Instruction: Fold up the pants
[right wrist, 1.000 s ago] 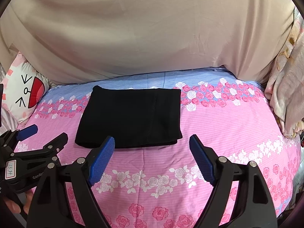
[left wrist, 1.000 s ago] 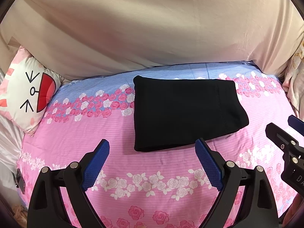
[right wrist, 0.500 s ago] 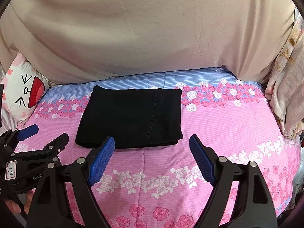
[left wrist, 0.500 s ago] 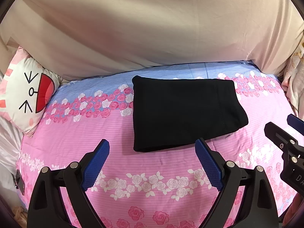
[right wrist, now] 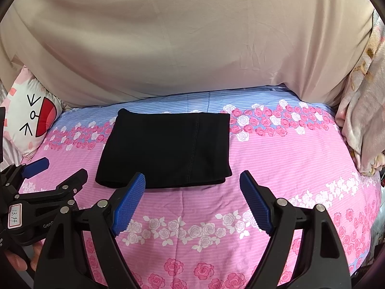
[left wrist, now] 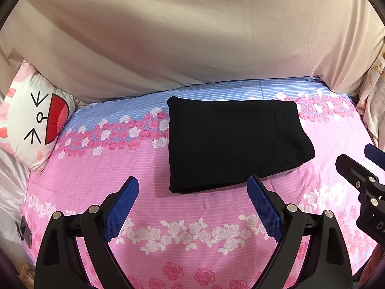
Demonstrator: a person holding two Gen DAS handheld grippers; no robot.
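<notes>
The black pants [left wrist: 231, 142] lie folded into a flat rectangle on the pink floral bed sheet [left wrist: 192, 228]; they also show in the right wrist view [right wrist: 168, 147]. My left gripper [left wrist: 192, 190] is open and empty, held back from the near edge of the pants. My right gripper [right wrist: 192, 185] is open and empty, also just short of the near edge. The right gripper shows at the right edge of the left wrist view [left wrist: 361, 168], and the left gripper at the left edge of the right wrist view [right wrist: 57, 175].
A beige cloth [left wrist: 192, 36] rises behind the bed. A cartoon-face pillow [left wrist: 33, 122] lies at the far left. A bundled floral blanket [right wrist: 361, 110] sits at the right edge of the bed.
Almost nothing has moved. Both grippers stay open and the folded pants lie as before; the views shift only slightly.
</notes>
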